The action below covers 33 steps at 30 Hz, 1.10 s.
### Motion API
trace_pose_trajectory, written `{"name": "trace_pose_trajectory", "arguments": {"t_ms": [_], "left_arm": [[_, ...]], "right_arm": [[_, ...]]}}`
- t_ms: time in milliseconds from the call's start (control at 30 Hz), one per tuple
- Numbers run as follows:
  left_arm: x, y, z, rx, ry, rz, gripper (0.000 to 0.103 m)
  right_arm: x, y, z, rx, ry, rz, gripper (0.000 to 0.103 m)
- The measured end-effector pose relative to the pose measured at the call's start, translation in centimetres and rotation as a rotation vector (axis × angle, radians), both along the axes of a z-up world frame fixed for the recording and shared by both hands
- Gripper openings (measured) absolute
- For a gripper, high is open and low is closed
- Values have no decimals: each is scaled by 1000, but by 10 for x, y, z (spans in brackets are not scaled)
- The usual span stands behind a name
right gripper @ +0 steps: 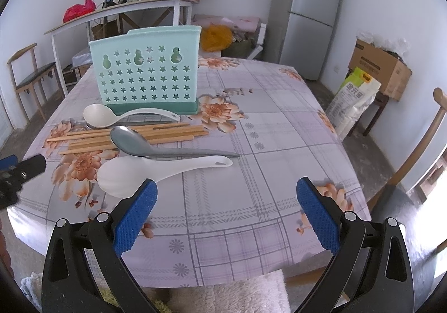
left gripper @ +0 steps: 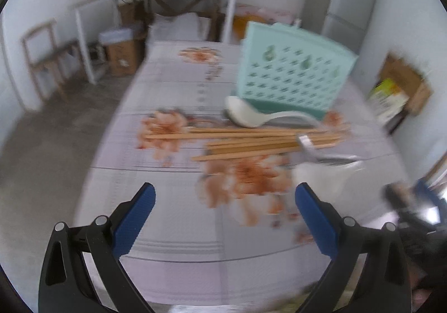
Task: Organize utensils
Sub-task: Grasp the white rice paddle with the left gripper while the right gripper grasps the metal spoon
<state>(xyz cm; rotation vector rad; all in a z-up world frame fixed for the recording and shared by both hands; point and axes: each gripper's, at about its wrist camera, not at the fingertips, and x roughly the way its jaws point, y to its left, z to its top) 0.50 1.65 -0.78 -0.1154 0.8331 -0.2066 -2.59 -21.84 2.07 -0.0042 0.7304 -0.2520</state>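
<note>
Both your claws are spread wide with nothing in them — the left claw (left gripper: 225,218) and right claw (right gripper: 226,214) hover over the near edge of the bench (right gripper: 279,128). The mint utensil holder (right gripper: 146,73) stands upright toward the far side. Right in front of it lies the cream spoon (right gripper: 117,115), then the pile of wooden chopsticks (right gripper: 92,140), with the grey spoon (right gripper: 148,145) resting across them — and the white rice paddle (right gripper: 145,173) nearest you. The left view's blurry, so I think nothing's in the holder.
</note>
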Motion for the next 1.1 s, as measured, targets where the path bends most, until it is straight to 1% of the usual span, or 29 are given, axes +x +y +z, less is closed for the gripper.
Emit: {"name": "trace_pose_trajectory", "arguments": {"t_ms": [67, 133, 300, 400, 500, 633, 700, 767, 800, 867, 900, 967, 1000, 1067, 1100], "left_arm": [[2, 4, 0, -103, -12, -37, 97], [5, 4, -1, -157, -3, -61, 97], [20, -6, -10, -185, 40, -101, 97], [28, -20, -17, -219, 59, -177, 97], [35, -32, -24, -245, 98, -240, 97], [40, -48, -33, -268, 137, -303, 96], [42, -54, -37, -275, 153, -320, 90], [48, -58, -42, -289, 174, -322, 80], [51, -60, -45, -297, 188, -322, 76], [55, -60, -49, -301, 211, -322, 64], [57, -61, -51, -300, 225, -324, 61], [60, -64, -51, -279, 228, -332, 48], [62, -67, -51, -255, 227, -339, 46], [63, -69, -53, -230, 230, -348, 33], [63, -71, -53, -221, 233, -348, 30]], "right_arm": [[0, -1, -3, -4, 9, -5, 95], [2, -1, -7, -6, 22, -6, 95], [6, -2, -21, -1, 57, -4, 95], [7, -3, -28, 4, 75, -4, 95], [9, -6, -34, 19, 90, -2, 95], [9, -11, -38, 40, 95, 2, 95], [9, -13, -39, 49, 99, 4, 95], [10, -16, -42, 61, 104, 5, 95], [10, -17, -42, 66, 106, 4, 95], [11, -20, -43, 79, 107, 0, 95], [11, -21, -44, 86, 107, -2, 95], [12, -25, -46, 106, 113, -5, 95], [12, -27, -48, 118, 116, -6, 95], [14, -33, -52, 150, 127, -13, 95], [14, -36, -54, 168, 132, -17, 95]]}}
